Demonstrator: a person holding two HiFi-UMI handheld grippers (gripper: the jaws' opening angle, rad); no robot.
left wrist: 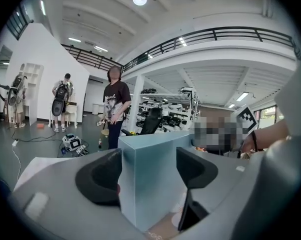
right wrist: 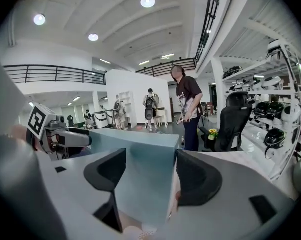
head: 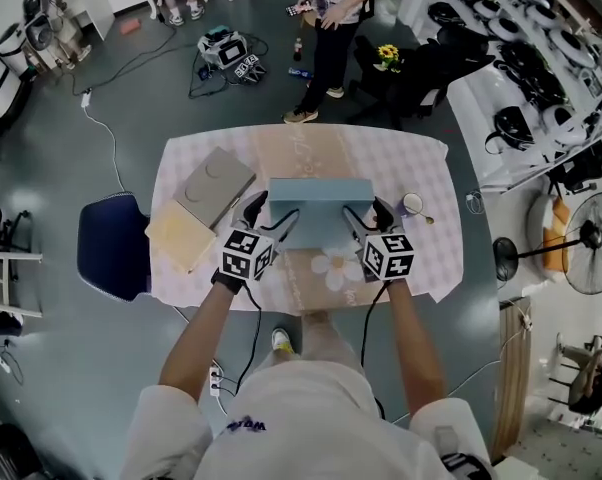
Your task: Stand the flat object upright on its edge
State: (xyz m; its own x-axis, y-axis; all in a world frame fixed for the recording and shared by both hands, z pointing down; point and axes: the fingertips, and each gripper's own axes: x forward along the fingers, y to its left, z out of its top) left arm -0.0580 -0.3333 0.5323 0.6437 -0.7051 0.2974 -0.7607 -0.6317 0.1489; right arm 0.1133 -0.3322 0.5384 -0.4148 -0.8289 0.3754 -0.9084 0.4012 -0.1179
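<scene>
Blue box (head: 319, 196) upright on edge, long axis left-right; left tool (head: 268, 213) and right tool (head: 369, 214) clamp its ends.

Three boxes (head: 320, 203) (head: 217, 184) (head: 184, 233) — two hand-held grippers (head: 271, 216) (head: 366, 216)

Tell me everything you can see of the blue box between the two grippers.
The blue box is a flat, plain, matte pale blue-grey slab, cardboard by its look, no print visible. It stands upright on a long edge on the checked tablecloth, mid-table. The left gripper clamps its left end, the right gripper its right end.
</scene>
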